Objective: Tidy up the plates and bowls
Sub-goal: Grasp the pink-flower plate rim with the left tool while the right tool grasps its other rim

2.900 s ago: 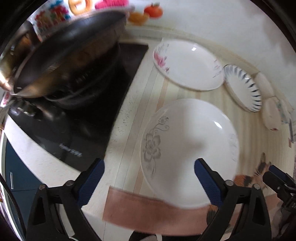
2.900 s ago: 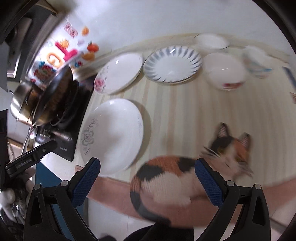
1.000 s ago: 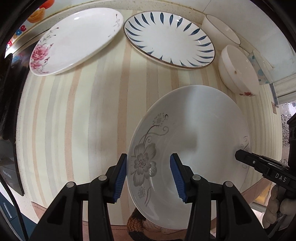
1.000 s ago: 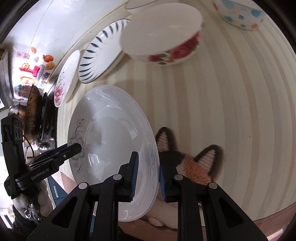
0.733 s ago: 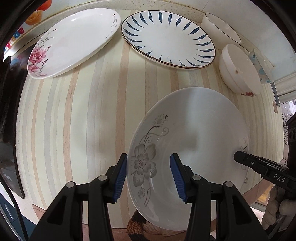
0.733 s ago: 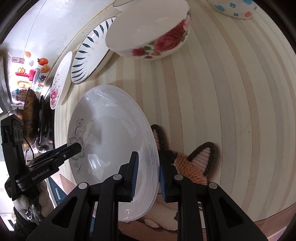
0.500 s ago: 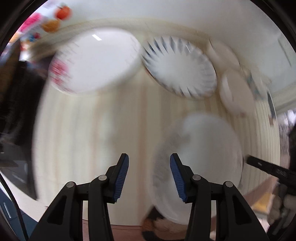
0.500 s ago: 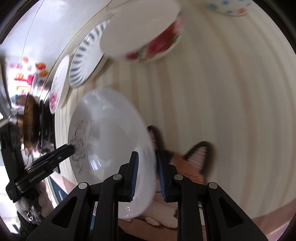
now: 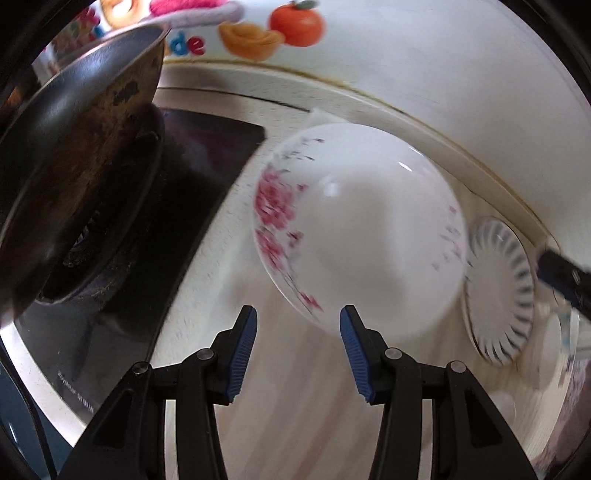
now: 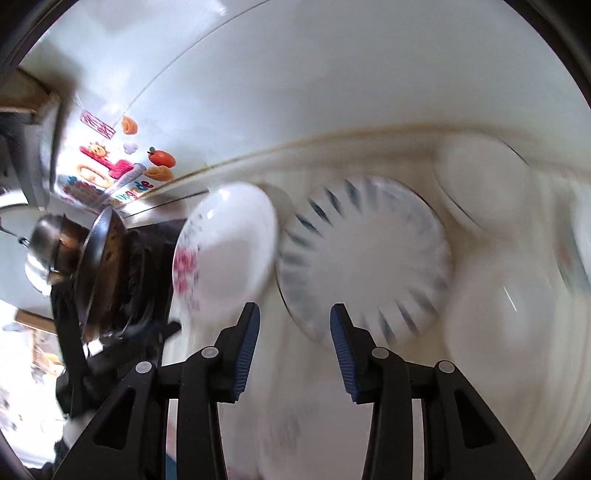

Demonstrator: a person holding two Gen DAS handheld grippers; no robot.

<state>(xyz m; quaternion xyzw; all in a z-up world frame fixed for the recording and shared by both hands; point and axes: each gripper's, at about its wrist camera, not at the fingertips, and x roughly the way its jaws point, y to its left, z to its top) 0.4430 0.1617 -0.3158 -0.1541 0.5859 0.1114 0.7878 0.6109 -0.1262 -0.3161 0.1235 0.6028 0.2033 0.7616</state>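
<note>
The bench (image 9: 295, 406) is a pale surface with faint beige stripes, blurred in both views. At its left end sits a glossy black glass cooktop (image 9: 122, 295) with small white lettering too blurred to read, and on it a dark, worn metal wok (image 9: 74, 147), round and scuffed inside. Colourful stickers (image 9: 258, 29) show on the white wall; only the letters "de" can be made out.

The round white plate with pink flowers (image 9: 354, 236) lies on the bench just beside the cooktop, smooth and glossy. Next to it, touching or nearly so, is the scalloped white plate with dark blue radial strokes (image 10: 365, 258). Two plain white bowls (image 10: 484, 177) (image 10: 502, 332) sit beyond it, heavily blurred.

The left tool (image 9: 298, 347) stands moderately parted, blue ribbed pads (image 9: 242, 354) empty, just before the flowered plate. The right tool (image 10: 294, 339) is likewise parted and empty, before the blue-stroked plate.
</note>
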